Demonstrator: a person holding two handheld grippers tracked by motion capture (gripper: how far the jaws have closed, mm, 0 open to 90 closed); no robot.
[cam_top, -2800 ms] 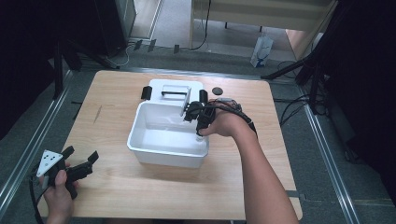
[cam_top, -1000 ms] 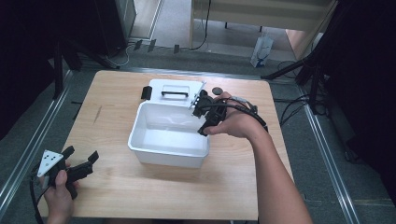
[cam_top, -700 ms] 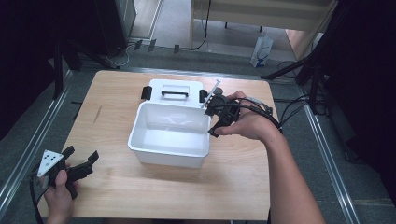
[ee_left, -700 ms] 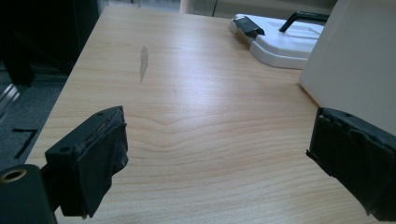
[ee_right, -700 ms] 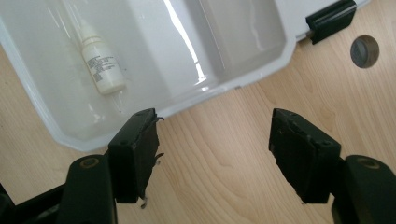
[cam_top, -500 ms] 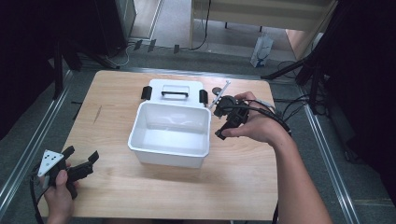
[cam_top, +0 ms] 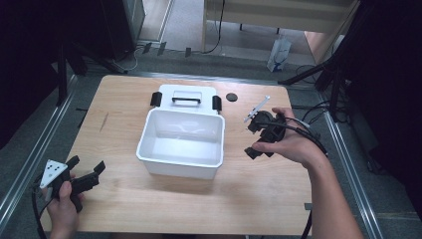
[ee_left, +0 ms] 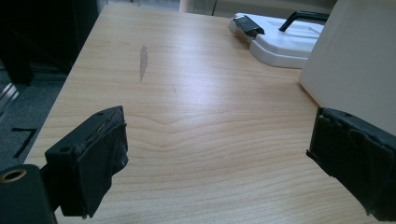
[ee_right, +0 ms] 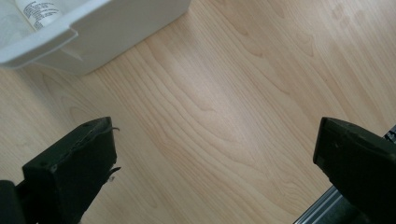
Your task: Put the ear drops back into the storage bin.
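The white rectangular plastic tub [cam_top: 181, 142] sits mid-table, its handled white lid [cam_top: 185, 96] touching its far side. Just right of it, over bare wood, the right gripper [cam_top: 255, 137] has just been opening, jaws wide apart with nothing between them. The left gripper [cam_top: 88, 173], jaws apart, rests near the wooden table's [cam_top: 268, 199] near-left edge.

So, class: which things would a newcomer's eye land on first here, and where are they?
The open white bin at the middle of the wooden table, its lid lying flat just behind it. To its right the right gripper hovers, jaws wide and empty; the left gripper waits at the near left corner.
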